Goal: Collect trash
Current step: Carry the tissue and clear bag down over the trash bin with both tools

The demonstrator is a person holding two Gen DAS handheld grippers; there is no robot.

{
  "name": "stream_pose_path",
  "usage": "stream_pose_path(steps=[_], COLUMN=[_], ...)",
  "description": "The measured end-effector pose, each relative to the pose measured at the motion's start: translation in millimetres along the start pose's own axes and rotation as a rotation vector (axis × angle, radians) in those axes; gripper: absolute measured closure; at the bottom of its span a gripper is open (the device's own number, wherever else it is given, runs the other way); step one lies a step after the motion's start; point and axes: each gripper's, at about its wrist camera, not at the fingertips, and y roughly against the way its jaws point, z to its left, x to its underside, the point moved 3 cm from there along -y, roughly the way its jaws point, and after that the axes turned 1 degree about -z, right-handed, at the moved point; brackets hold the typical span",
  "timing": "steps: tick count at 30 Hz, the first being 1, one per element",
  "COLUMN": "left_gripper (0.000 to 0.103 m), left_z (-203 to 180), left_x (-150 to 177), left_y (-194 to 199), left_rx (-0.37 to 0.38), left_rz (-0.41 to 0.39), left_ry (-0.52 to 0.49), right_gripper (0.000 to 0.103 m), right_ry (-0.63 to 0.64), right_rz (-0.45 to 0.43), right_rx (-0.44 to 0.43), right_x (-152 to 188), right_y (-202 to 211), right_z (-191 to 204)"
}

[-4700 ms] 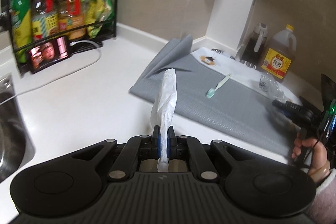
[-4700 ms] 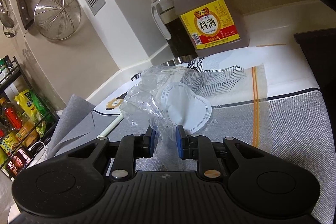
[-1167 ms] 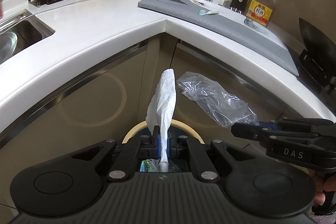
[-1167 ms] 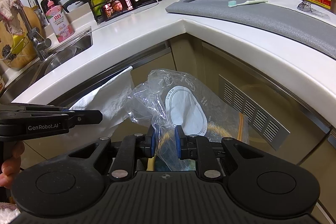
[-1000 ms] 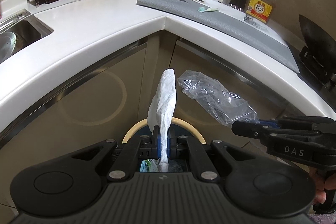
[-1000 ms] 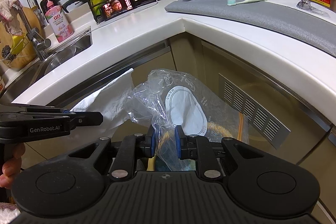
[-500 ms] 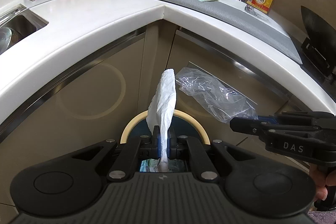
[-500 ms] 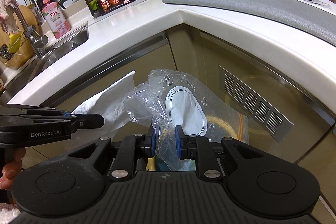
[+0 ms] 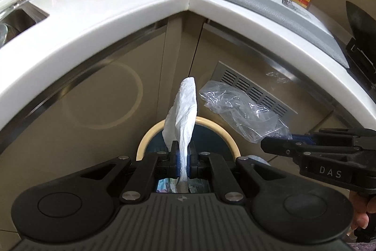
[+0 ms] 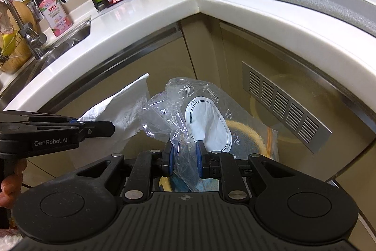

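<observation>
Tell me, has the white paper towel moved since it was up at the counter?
Yes. The paper towel went from above the countertop down before the cabinets, over the trash bin.

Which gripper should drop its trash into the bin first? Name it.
Left. The left gripper holds the white tissue directly over the bin's opening; the right gripper, holding the clear plastic bag, sits off toward the rim.
</observation>
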Motion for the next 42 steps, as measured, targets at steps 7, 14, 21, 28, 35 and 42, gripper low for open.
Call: stream_pose_path(steps=[7,14,21,28,35,42], left_gripper=[0.098,0.098,0.098,0.098,0.098,0.098], left_z=[6.4,10.0,17.5,15.5,9.0,8.8], left_x=[1.9,7.5,20.2,26.1,26.1,21.9], left_y=[-25.5,-57.5,-95.1,-132.9,-173.7,-203.3], left_rx=[0.014,0.016,0.011,-0.005,-0.002,-0.011], left_rz=[0.070,0.145,0.240,0.323,0.405,0.448], left_ry=[0.017,0.038,0.055,0.038,0.021,0.021], right_gripper=[0.083,0.083,0.083,0.083,0.083,0.083], right_ry=[-0.015,-0.036,-0.049,-0.046,-0.036,-0.039], right_rz=[0.043,0.104,0.181,0.261,0.336,0.395], right_rx=[0.011,0.022,0.036,0.051,0.052,0.064], right_x=[3.1,8.8,16.5,26.9,33.2,36.0], right_y=[-20.8,-48.5,-80.8,-119.0,-157.6,-188.7], right_z=[-8.0,-17.5,-28.1,-34.7,-37.9,-43.4])
